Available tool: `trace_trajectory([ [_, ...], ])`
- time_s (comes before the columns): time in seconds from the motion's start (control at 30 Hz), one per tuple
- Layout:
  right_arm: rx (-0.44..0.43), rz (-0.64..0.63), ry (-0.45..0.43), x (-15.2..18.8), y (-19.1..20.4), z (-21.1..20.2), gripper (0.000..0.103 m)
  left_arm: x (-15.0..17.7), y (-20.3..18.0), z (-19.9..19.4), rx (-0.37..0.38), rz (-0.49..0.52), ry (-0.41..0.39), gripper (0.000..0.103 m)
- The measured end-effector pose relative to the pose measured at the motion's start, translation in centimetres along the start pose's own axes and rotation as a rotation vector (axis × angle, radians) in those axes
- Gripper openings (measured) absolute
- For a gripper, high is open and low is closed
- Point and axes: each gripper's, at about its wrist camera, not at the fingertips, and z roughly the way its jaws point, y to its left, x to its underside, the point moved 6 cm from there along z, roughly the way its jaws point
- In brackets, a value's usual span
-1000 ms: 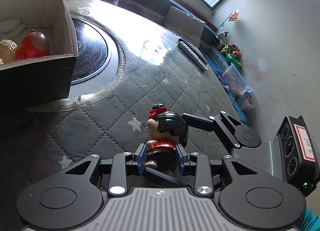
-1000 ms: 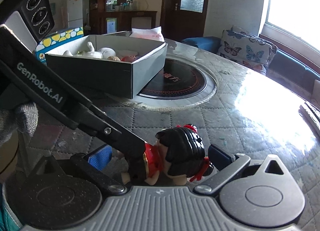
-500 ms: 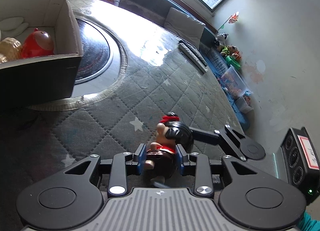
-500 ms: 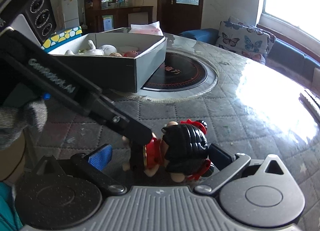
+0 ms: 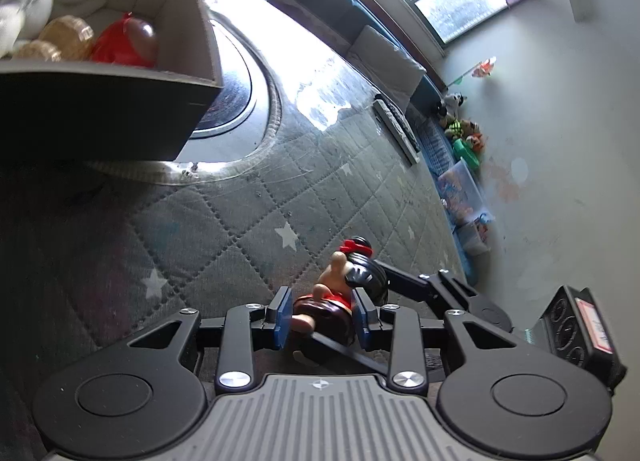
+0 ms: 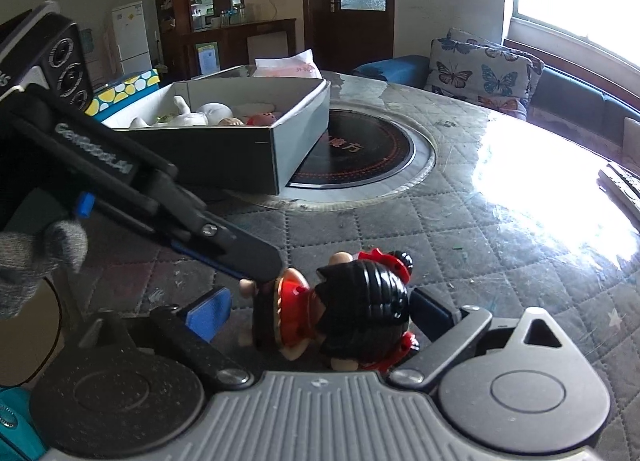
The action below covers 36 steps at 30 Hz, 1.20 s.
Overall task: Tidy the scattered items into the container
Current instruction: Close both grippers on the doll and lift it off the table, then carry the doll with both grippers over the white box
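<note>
while the doll [image 5: 340, 301] sits low centre of the left wrist frame, the left gripper [image 5: 320, 319] is clamped on its dark-skirted body, blue pads pressing both sides. doll is tilted over, black-haired head with red bow pointing up-right in frame, one bare foot sticking out toward the camera below the pads. whether it's lifted or touching the quilted table cover [image 5: 240, 213] i can't tell.

in the right wrist frame the same doll [image 6: 352, 309] lies bottom centre, between the fingers of the right gripper [image 6: 320, 311]. that gripper is spread wide: blue pad well left of the doll's body, dark pad just beside the head on the right, not gripping. the left gripper's finger comes in from the upper left and meets the doll at the red collar.

the box [image 6: 256, 149] is upper left in both frames, well apart from the doll, partly sitting on the round black hotplate [image 6: 368, 157] set in the table. it holds white soft toys, a red toy [image 5: 124, 41] and tan round things in the near corner.

remotes [image 5: 396, 125] lie upper right of centre in the left frame, near the table edge.
</note>
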Motion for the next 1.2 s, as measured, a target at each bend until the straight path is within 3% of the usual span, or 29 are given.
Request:
trace_trajectory([
  [0.33, -0.001, -0.011, 0.015, 0.6, 0.0, -0.1, 0.094, 1.1, 0.8, 0.7, 0.019, -0.094, 0.023, 0.038],
  [0.97, 0.04, 0.019, 0.001, 0.8, 0.1, -0.4, 0.091, 1.2, 0.3, 0.7, 0.037, -0.084, 0.007, 0.041],
  [1.2, 0.038, -0.018, -0.045, -1.0, 1.9, -1.1, 0.091, 0.8, -0.2, -2.2, 0.055, -0.036, -0.056, 0.041],
])
